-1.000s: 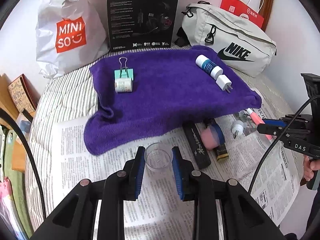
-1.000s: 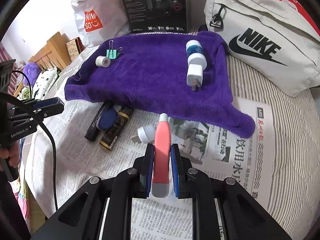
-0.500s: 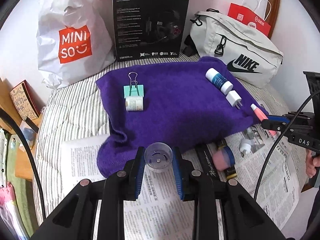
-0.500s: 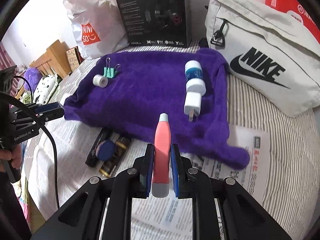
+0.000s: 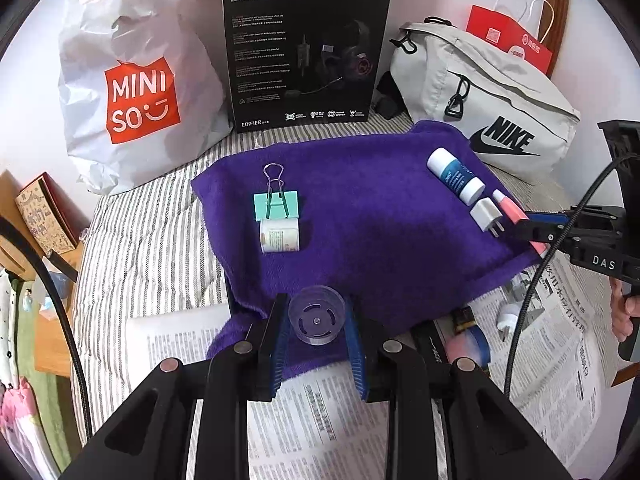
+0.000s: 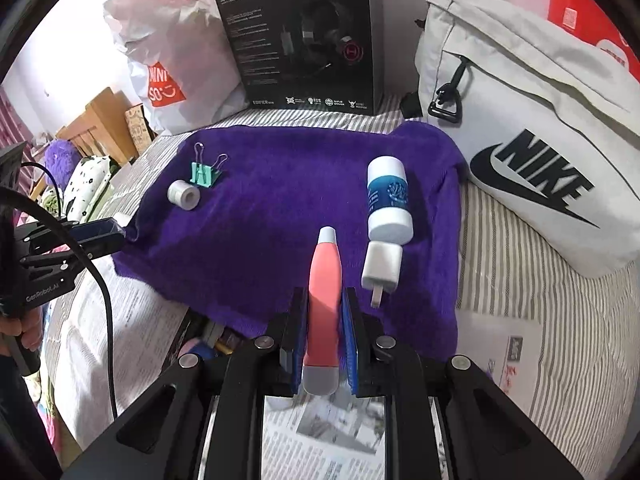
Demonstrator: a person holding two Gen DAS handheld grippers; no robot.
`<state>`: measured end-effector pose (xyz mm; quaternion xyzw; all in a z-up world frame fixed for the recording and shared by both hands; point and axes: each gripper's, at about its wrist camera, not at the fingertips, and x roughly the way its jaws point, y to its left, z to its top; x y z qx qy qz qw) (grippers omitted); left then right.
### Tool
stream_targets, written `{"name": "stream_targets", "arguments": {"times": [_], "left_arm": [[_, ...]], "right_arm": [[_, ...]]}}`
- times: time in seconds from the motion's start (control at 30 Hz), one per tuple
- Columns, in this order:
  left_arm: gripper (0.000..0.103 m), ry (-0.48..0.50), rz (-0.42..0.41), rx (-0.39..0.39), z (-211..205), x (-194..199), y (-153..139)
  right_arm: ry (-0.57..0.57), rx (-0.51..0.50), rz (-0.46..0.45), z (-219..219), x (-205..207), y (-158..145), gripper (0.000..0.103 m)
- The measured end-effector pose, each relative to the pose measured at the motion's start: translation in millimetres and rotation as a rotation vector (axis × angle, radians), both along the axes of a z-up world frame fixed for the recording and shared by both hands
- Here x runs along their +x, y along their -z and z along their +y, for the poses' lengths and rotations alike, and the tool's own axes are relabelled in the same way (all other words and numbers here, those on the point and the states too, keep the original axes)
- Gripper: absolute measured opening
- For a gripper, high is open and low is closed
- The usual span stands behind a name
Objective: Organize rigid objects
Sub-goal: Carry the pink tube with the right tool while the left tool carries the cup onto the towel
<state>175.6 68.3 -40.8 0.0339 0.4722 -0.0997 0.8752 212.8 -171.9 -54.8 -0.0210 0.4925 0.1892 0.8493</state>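
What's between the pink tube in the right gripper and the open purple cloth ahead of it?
Nothing visible blocks it. The pink tube points at bare purple towel; the white plug and blue bottle lie just to its right, close beside that path.

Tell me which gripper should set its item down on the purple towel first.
Right. The right gripper, shut on the pink tube-shaped pen, hangs over the purple towel beside the white plug adapter. The left gripper, holding the clear plastic cap, is only at the towel's near edge.
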Motion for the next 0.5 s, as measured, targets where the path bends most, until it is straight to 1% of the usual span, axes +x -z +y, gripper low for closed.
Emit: {"name": "stream_targets", "arguments": {"times": [0.27, 0.5], "left_arm": [[0.026, -0.005, 0.010, -0.009, 4.6, 18.0, 6.8], [0.026, -0.001, 0.024, -0.012, 5.5, 30.7, 14.4]], "right_arm": [[-0.009, -0.016, 0.026, 11.4, 23.0, 12.6, 0.017], [-0.032, -0.030, 0.042, 21.8, 33.6, 27.0, 0.017]]}}
